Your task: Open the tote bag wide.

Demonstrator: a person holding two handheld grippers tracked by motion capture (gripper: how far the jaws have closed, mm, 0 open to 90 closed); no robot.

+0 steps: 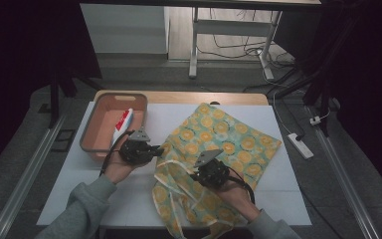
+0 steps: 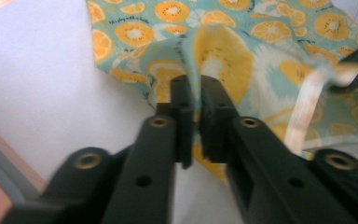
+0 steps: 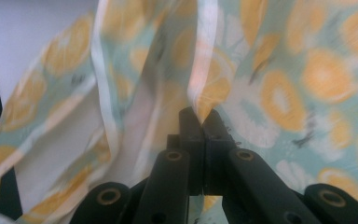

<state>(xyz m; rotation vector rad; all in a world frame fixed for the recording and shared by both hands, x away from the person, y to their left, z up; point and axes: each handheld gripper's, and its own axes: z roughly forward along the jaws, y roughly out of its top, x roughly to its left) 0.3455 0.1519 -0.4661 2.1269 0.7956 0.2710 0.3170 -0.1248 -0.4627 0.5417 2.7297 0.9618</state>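
Toothpaste tube (image 1: 122, 125) in pink basin (image 1: 90, 135)

A basin (image 1: 110, 127) is sitting at the tabletop's (image 1: 59, 189) far left, a tube (image 1: 122, 125) lying inside it. A cloth bag (image 1: 229, 137) is lying to its right, spreading toward the near edge.

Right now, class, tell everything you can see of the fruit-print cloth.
The fruit-print cloth is thin teal fabric printed with orange and kiwi slices, with pale ribbon straps. It lies rumpled on the white table, its near end hanging over the edge. The left claw pinches its left edge; the right claw is shut on a fold.
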